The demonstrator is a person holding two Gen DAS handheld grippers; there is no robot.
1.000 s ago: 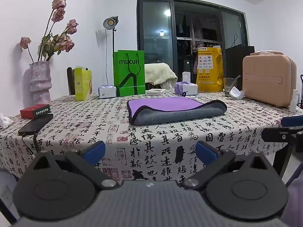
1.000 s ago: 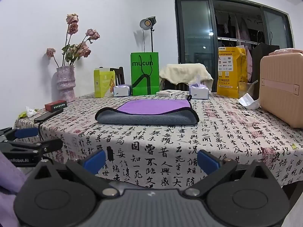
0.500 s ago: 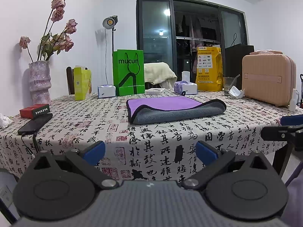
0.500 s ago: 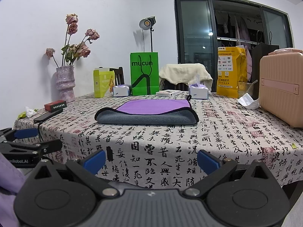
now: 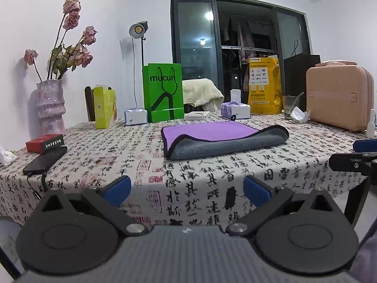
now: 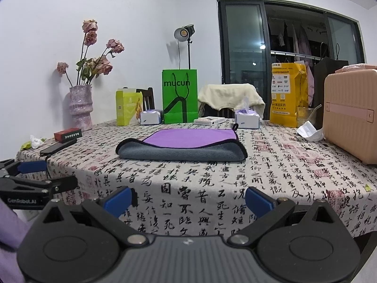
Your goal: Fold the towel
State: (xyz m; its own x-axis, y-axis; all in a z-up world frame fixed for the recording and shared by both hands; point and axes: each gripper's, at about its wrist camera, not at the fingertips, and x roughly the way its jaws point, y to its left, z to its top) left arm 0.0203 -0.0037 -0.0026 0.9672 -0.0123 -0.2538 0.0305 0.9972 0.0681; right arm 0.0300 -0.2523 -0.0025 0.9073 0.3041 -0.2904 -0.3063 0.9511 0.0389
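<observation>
A purple and grey towel (image 5: 219,138) lies folded over on the table with the calligraphy-print cloth (image 5: 132,155); it also shows in the right wrist view (image 6: 186,145). My left gripper (image 5: 187,189) is open and empty, held off the table's near edge, well short of the towel. My right gripper (image 6: 188,199) is open and empty, also off the near edge. Each gripper shows at the side of the other's view: the right one (image 5: 358,156), the left one (image 6: 30,176).
Behind the towel stand a green bag (image 5: 163,92), tissue boxes (image 5: 235,110), a yellow bag (image 5: 265,88) and a glass (image 5: 288,103). A pink case (image 5: 339,96) stands at the right. A vase (image 5: 50,106), red box (image 5: 44,140) and phone (image 5: 46,156) are at the left.
</observation>
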